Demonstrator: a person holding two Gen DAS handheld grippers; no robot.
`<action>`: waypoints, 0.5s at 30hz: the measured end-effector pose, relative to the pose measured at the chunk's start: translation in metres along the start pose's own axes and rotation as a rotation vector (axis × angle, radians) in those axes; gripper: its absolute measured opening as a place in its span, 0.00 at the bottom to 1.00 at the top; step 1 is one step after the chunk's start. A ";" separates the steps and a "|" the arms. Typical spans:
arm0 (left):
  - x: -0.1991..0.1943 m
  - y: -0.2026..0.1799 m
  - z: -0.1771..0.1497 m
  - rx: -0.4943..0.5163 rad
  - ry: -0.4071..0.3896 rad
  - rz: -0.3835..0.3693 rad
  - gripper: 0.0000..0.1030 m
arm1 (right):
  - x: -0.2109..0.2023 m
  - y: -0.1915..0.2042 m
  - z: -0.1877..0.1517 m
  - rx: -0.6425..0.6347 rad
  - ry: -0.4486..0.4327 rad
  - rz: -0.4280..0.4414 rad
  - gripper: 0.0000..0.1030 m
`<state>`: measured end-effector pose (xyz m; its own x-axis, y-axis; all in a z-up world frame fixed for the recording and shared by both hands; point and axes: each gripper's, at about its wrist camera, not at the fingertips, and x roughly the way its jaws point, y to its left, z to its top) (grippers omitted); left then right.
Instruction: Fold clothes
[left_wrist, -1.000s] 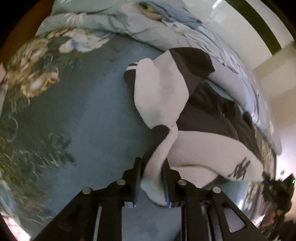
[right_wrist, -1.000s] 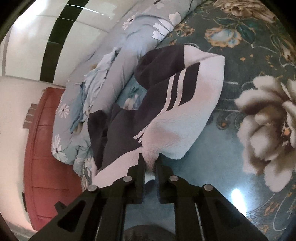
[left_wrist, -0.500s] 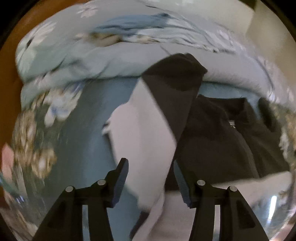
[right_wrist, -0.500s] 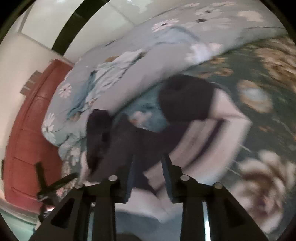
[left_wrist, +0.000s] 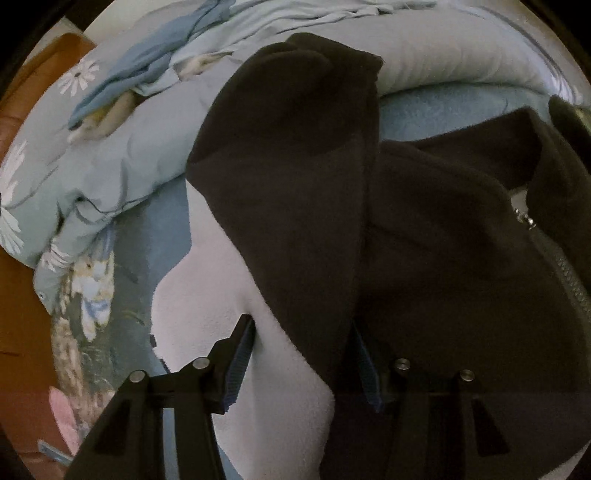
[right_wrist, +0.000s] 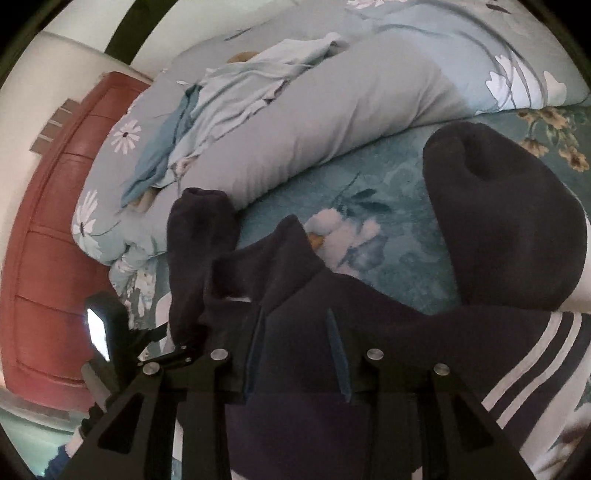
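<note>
A black and white fleece jacket (left_wrist: 443, 277) lies on the bed with its zipper (left_wrist: 561, 266) at the right. Its left sleeve (left_wrist: 295, 166), black at the cuff and white lower down, lies slanted across the cloth. My left gripper (left_wrist: 301, 325) hovers over this sleeve. Its jaws are closing, the sleeve shows between them, and the pads do not press on it. My right gripper (right_wrist: 294, 312) stands open above the dark jacket body (right_wrist: 369, 332) below the collar (right_wrist: 280, 251). The striped right sleeve (right_wrist: 509, 229) lies folded at the right.
A pale blue flowered duvet (right_wrist: 332, 122) is bunched along the far side, with a light garment (right_wrist: 240, 85) on it. The teal flowered bedsheet (right_wrist: 388, 184) shows between sleeve and collar. A red-brown headboard (right_wrist: 55, 240) stands at the left. A black device with a lit screen (right_wrist: 99, 325) sits at the left.
Both grippers were shut on the white fleece edge a second ago and have let it go. Both moved up over the jacket toward the duvet, and their jaws now stand apart.
</note>
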<state>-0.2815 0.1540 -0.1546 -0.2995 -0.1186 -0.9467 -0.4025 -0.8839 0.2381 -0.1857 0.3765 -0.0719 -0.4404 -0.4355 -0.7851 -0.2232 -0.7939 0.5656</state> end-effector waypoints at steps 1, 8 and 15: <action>0.000 0.003 -0.001 -0.012 -0.005 -0.010 0.38 | 0.001 -0.001 0.001 0.006 0.003 -0.004 0.35; -0.018 0.042 -0.011 -0.137 -0.088 -0.055 0.16 | -0.005 -0.002 -0.002 0.056 0.006 -0.027 0.35; -0.083 0.157 -0.058 -0.524 -0.287 -0.108 0.16 | -0.016 0.010 -0.005 0.060 -0.017 -0.045 0.35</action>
<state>-0.2699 -0.0009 -0.0514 -0.5316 0.0464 -0.8458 0.0138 -0.9979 -0.0634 -0.1767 0.3736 -0.0550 -0.4438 -0.3921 -0.8058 -0.2946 -0.7853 0.5445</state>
